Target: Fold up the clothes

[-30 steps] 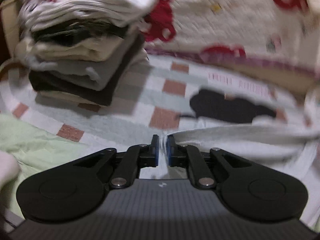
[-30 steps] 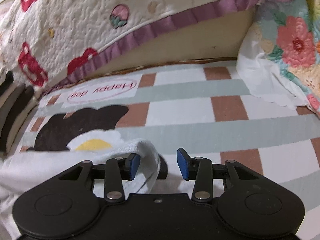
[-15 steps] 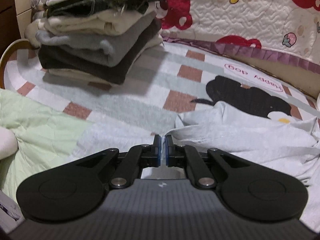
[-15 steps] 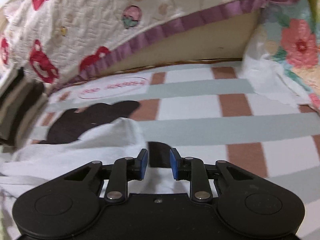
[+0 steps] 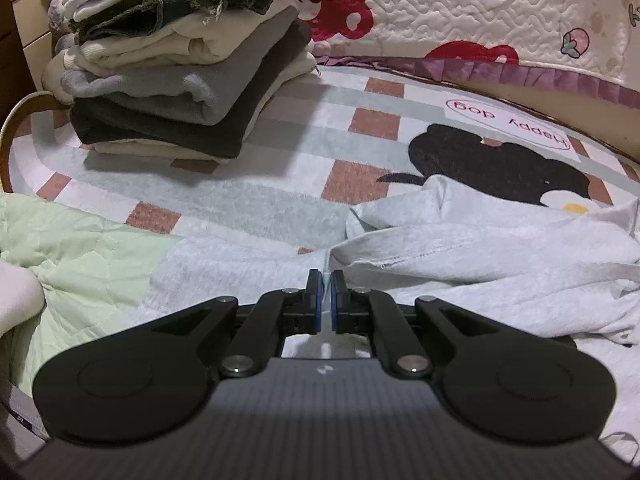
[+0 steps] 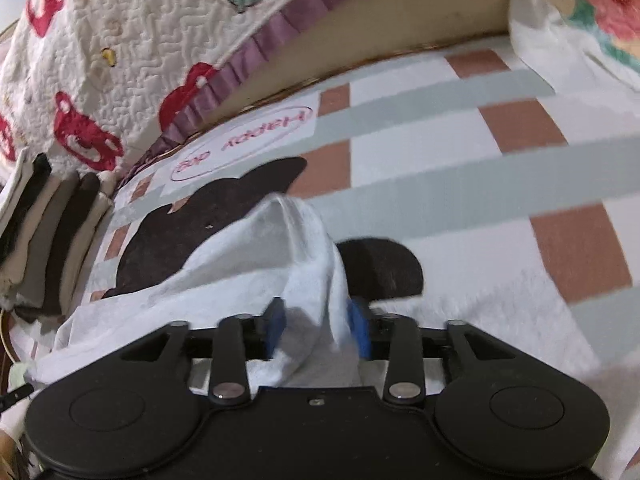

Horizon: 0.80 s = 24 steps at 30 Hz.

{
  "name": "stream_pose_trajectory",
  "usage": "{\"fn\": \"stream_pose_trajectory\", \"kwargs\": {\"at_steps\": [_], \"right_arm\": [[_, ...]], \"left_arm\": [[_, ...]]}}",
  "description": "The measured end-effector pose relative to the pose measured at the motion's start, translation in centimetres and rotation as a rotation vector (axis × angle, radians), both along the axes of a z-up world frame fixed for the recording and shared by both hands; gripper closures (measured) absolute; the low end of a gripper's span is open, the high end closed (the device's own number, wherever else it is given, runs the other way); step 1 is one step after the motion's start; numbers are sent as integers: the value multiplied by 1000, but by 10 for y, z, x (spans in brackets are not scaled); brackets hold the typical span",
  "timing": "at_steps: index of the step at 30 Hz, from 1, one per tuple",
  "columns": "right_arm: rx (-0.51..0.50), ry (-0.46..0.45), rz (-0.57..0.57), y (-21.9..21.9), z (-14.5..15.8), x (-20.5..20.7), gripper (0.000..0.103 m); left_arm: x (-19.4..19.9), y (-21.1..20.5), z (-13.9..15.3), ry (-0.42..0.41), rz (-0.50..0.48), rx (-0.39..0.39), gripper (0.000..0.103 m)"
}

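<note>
While both claws pinch the pale garment (image 5: 460,256) — left claw (image 5: 325,300), right claw (image 6: 316,328)

garment (image 5: 480,256) just ahead of and right of left gripper (image 5: 326,300), on blanket (image 5: 280,152) | folded stack (image 5: 180,80) far ahead-left | quilt (image 5: 480,12) behind | right gripper (image 6: 316,326): garment fold between fingers

One crumpled pale grey cotton garment (image 5: 472,248) lies on one checked bedsheet of white, grey-green and brick-red squares (image 5: 280,200). One stack of folded clothes (image 5: 180,76), about seven layers in white, dark denim, cream, grey and dark brown. One quilted cream bedspread with red bears (image 5: 480,12). One pale green quilt (image 5: 76,248). Two black two-finger grippers with blue pads: left gripper (image 5: 325,300), right gripper (image 6: 316,328).
</note>
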State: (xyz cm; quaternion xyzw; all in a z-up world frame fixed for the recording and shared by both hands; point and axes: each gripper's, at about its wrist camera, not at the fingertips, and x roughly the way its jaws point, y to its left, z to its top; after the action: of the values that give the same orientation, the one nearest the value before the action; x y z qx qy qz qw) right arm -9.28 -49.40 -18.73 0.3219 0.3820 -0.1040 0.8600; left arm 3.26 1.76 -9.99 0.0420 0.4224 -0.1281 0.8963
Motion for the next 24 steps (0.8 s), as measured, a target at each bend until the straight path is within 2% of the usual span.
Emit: {"fn": "stream_pose_trajectory", "kwargs": {"at_steps": [3,5,11,13,16,18,20,22,24], "right_arm": [[48,-22,-33,-2,-11,-6,52],[21,-43,-34,1,-10,-8,52],[-280,-112,60,30,22,-13,53],[-383,-140,93,39,34,-15,103],[-258,-151,91,27,34,-12,99],[-209,-128,81,20,29,-9,92],[-175,-105,64,17,22,-6,91],[-141,-81,41,15,14,-5,78],[-103,-84,33,14,6,-6,73]], "left_arm": [[-2,0,-4,11,0,7,99],[-4,-1,-6,17,0,14,99],[-5,-1,-9,25,3,22,99],[-8,-4,-11,33,-7,32,99],[-14,-7,-14,31,-25,57,98],[-14,-6,-15,36,-22,56,98],[-13,-5,-14,41,-15,47,98],[-12,-4,-12,37,-12,46,98],[-12,-4,-11,38,-11,48,98]]}}
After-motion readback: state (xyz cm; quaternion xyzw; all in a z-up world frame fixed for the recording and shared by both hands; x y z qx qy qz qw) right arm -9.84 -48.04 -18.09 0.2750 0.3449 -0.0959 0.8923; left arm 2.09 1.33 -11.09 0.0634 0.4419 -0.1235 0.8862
